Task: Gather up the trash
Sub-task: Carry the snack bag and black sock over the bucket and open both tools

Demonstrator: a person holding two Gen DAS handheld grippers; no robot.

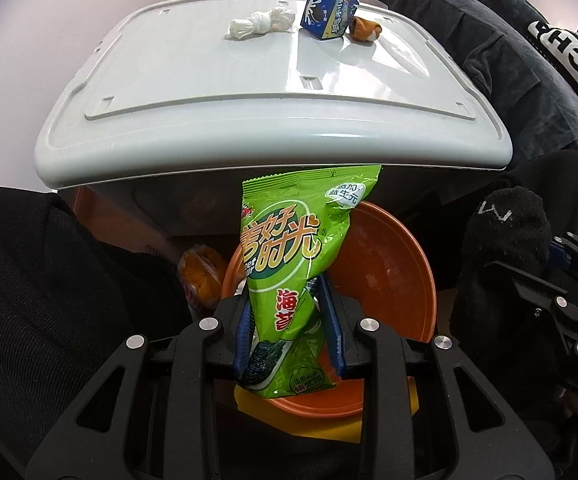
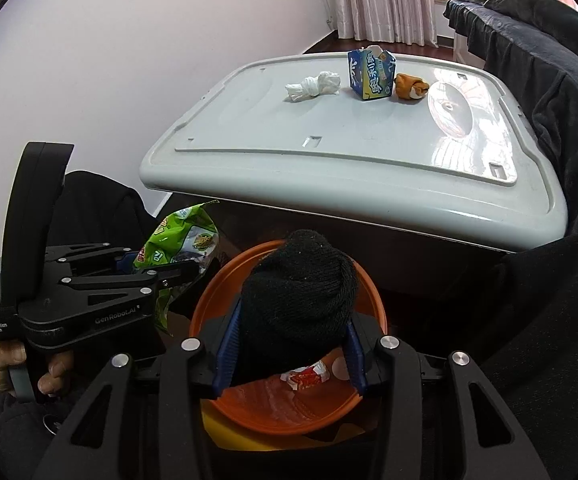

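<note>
Two grips: my left gripper (image 1: 289,320) clamps the green snack bag (image 1: 293,256); my right gripper (image 2: 289,344) clamps a black sock (image 2: 297,300).
Bag axis: runs lengthwise away from the jaws, over the orange bin (image 1: 389,280).
Lid (image 1: 209,100) count: one tissue wad (image 1: 259,26), one carton (image 1: 327,14), one brown scrap (image 1: 365,30).

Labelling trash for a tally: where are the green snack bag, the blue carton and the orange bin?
green snack bag (image 1: 285,256), left wrist view, printed front
blue carton (image 2: 371,76), right wrist view, front face
orange bin (image 2: 289,416), right wrist view, near rim
</note>
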